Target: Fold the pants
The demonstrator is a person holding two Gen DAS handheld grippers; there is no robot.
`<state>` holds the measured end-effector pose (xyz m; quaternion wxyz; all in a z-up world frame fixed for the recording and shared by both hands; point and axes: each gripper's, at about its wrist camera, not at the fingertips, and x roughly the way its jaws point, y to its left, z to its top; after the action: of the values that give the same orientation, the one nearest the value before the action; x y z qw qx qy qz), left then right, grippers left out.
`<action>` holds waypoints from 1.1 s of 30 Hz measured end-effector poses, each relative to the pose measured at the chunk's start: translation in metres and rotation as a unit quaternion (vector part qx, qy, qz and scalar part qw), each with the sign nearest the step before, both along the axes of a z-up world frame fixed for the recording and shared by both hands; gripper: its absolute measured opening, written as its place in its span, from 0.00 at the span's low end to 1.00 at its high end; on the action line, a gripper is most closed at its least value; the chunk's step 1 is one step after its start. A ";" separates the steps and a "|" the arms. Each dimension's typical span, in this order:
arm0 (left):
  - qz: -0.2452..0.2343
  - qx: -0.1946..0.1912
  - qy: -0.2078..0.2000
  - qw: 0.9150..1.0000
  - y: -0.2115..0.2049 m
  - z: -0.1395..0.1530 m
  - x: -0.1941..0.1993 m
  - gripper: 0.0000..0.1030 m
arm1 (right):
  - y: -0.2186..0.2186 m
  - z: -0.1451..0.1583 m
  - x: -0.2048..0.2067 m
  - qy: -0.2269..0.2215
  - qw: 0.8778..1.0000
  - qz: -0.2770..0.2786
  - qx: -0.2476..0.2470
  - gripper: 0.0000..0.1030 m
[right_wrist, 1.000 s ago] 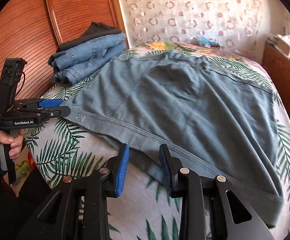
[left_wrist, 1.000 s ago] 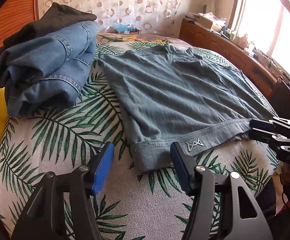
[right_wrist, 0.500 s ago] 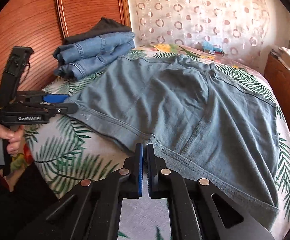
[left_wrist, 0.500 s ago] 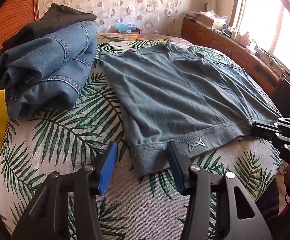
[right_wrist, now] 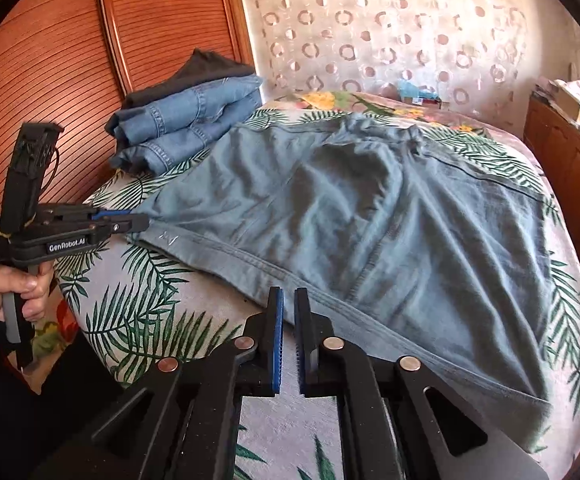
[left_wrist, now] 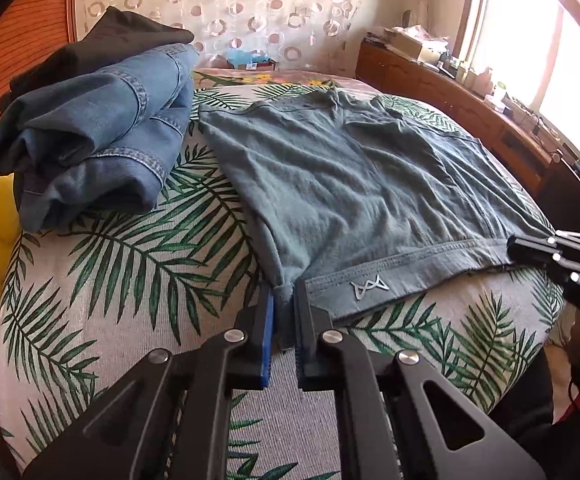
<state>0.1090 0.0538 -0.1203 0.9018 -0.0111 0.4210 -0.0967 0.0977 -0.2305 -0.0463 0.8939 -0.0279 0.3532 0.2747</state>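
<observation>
Your left gripper [left_wrist: 284, 304] has its fingers [left_wrist: 266, 320] pinching the hem corner of the pants [left_wrist: 369, 184] — a bunched bit of cloth sits between the blue pads, just left of the small white logo [left_wrist: 369, 282]. Your right gripper [right_wrist: 288, 312] has its fingers [right_wrist: 277, 320] pressed onto the same hem further along, the fabric edge caught between them. The grey-green pants lie spread flat across the bed [left_wrist: 130, 264], on the palm-leaf cover. Folded jeans [left_wrist: 102, 132] sit beside them near the headboard, apart from the pants — a dark garment [left_wrist: 102, 40] lies on top of the jeans.
</observation>
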 end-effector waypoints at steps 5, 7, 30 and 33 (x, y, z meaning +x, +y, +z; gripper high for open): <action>0.001 -0.002 -0.003 1.000 0.001 0.003 -0.006 0.08 | -0.025 0.003 -0.006 -0.004 0.999 -0.035 -0.001 0.08; 0.002 -0.006 -0.003 1.000 0.002 0.004 -0.009 0.07 | -0.035 0.002 -0.008 -0.006 0.999 -0.052 -0.009 0.11; 0.016 -0.012 -0.002 1.000 0.003 -0.002 -0.009 0.09 | -0.107 -0.004 -0.033 0.040 0.984 -0.173 -0.026 0.37; 0.019 -0.010 -0.001 1.000 0.004 -0.002 -0.011 0.11 | -0.110 -0.003 -0.033 0.039 0.983 -0.176 -0.021 0.37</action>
<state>0.0982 0.0574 -0.1220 0.9036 -0.0282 0.4191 -0.0838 0.0650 -0.3405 -0.0495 0.9130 0.0265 0.3929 0.1067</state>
